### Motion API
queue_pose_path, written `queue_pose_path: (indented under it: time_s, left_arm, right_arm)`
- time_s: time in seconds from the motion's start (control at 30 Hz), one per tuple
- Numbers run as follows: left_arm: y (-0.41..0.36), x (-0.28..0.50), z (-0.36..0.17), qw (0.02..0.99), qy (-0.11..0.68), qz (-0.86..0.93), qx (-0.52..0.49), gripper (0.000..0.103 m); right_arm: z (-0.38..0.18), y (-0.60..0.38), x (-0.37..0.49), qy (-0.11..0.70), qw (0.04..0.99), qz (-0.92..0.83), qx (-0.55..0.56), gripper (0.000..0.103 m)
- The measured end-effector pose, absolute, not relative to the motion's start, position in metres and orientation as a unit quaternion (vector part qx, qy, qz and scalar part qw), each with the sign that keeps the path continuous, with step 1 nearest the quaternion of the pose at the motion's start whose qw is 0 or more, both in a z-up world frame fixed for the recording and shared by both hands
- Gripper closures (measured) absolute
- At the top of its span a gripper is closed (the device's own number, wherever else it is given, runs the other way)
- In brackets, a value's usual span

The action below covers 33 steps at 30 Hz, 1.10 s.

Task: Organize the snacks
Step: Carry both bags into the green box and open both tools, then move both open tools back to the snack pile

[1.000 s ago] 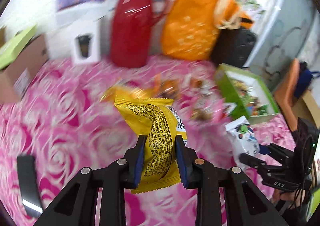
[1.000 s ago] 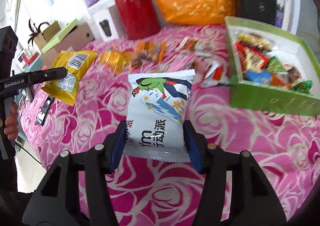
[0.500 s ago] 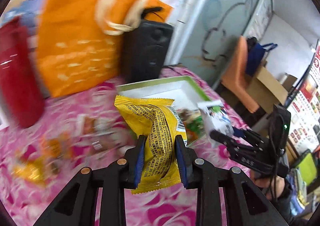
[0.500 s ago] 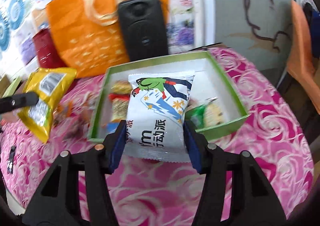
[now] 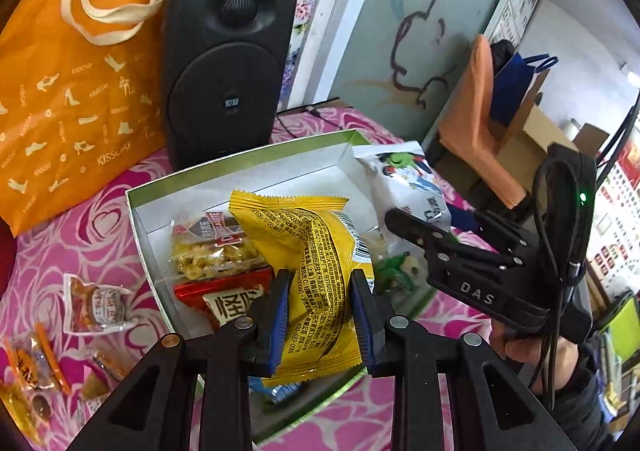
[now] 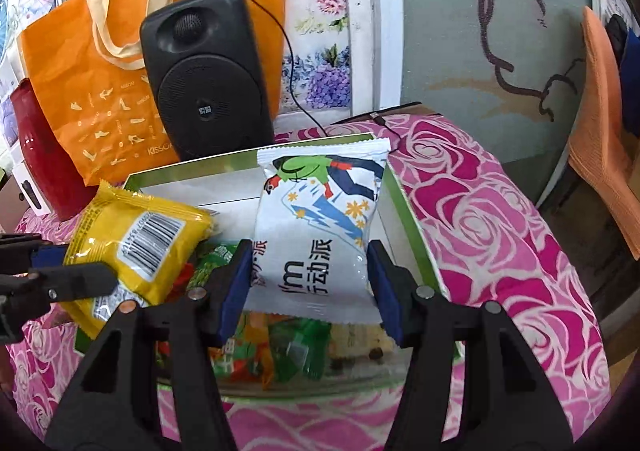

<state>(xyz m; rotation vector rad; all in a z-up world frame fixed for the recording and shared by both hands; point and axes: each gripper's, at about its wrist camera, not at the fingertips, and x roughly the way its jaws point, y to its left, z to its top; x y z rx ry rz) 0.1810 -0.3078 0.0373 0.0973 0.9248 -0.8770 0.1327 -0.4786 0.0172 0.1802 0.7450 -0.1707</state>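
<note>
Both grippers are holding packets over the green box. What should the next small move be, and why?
Probably lower and open both grippers. The left gripper holds the yellow packet and the right gripper holds the white packet, both above the green box where snacks already lie.

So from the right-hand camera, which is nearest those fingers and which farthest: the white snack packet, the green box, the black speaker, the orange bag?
1. White snack packet: clamped between the right gripper fingers.
2. Green box: just under and ahead.
3. Black speaker: behind the box, left of centre.
4. Orange bag: behind the speaker, further left.
</note>
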Motion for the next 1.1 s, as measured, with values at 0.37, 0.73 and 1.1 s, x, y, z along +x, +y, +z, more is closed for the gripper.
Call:
queue_pose_path:
  time_s: [0.37,0.73,1.1]
  left_arm:
    - [-0.277,0.186,0.052,0.852,0.397,-0.337,0.045,0.016]
    - [-0.241,0.163,0.073,0.864,0.378,-0.331,0.029,0.016]
    - [-0.173,0.128,0.082,0.883,0.369,-0.288,0.025,0.016]
  right_arm:
    - [0.02,-0.468,0.121,0.367,0.923,-0.102,0.052,0.001]
    - [0.056,-0.428,0.105,0.355,0.931,-0.061,0.057,0.001]
    - [0.078,-0.358,0.081,0.362,0.932,-0.021,0.017,0.001]
